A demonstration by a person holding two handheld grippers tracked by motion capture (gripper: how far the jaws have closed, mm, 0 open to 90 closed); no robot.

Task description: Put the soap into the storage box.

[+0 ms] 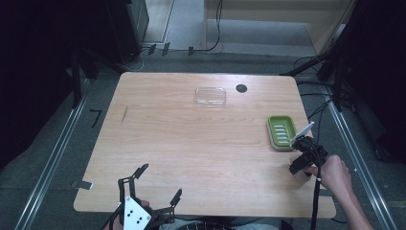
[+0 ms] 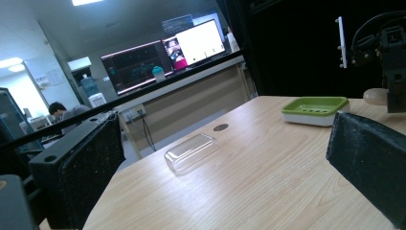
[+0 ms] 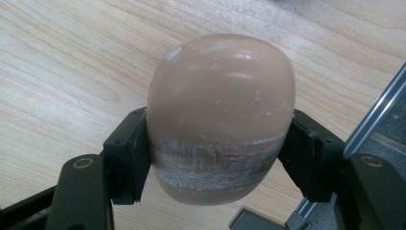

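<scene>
Soap gripped, not yet in the dish

Right gripper [image 3: 218, 158] has both jaws clamped on the sides of the tan soap bar [image 3: 220, 115], near the table's [image 1: 191, 143] right edge, just short of the green soap dish [image 1: 282, 132]. I'd say grasp done; lift and placing in the dish are left, maybe then the clear lid [image 1: 210, 96] lying well apart at the far side. Left gripper [image 1: 153, 194] idles wide open at the near edge. Right gripper view shows jaw contact and scuff marks on the soap; high view shows the layout instead; left gripper view shows the dish empty
</scene>
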